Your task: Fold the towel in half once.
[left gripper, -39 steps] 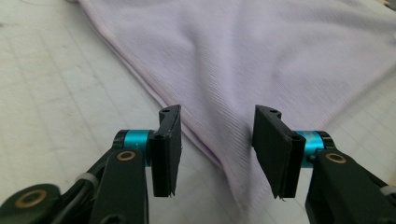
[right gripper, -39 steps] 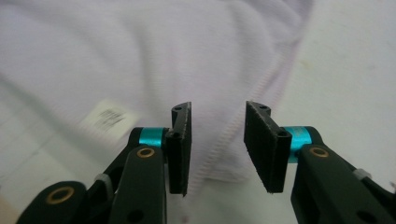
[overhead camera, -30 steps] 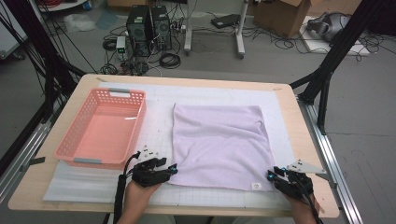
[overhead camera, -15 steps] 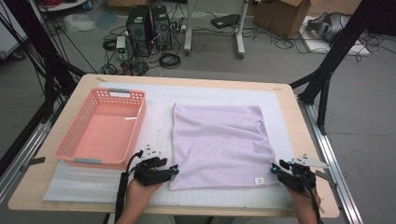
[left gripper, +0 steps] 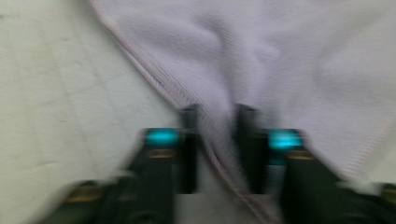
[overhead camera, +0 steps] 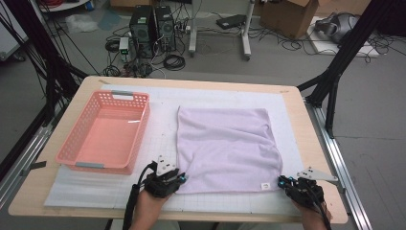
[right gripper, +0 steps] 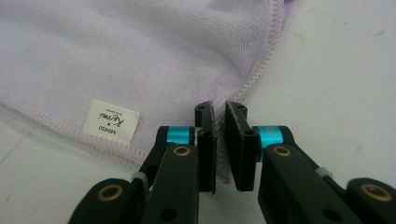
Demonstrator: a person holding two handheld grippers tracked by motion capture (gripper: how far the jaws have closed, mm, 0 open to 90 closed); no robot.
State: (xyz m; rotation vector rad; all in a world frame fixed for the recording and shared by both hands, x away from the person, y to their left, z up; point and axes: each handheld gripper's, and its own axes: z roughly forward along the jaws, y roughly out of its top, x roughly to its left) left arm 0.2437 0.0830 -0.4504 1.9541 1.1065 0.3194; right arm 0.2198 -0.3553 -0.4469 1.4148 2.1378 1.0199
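Note:
A lilac towel (overhead camera: pixel 225 143) lies spread flat on a white gridded mat (overhead camera: pixel 86 187). My left gripper (overhead camera: pixel 179 179) is at its near left corner. In the blurred left gripper view a raised fold of the towel (left gripper: pixel 280 56) runs between the jaws of my left gripper (left gripper: pixel 217 112), which is shut on it. My right gripper (overhead camera: pixel 283 182) is at the near right corner. In the right gripper view, my right gripper (right gripper: pixel 219 109) is shut on the hemmed corner of the towel (right gripper: pixel 140 46), next to a white label (right gripper: pixel 110 122).
A pink plastic basket (overhead camera: pixel 140 134) stands on the mat to the left of the towel, with nothing in it. The wooden table (overhead camera: pixel 191 81) ends close behind both hands. Computers, cables and boxes lie on the floor beyond the far edge.
Both hands stay at the towel's near corners with only small shifts. The left gripper has edged slightly right, towards the corner.

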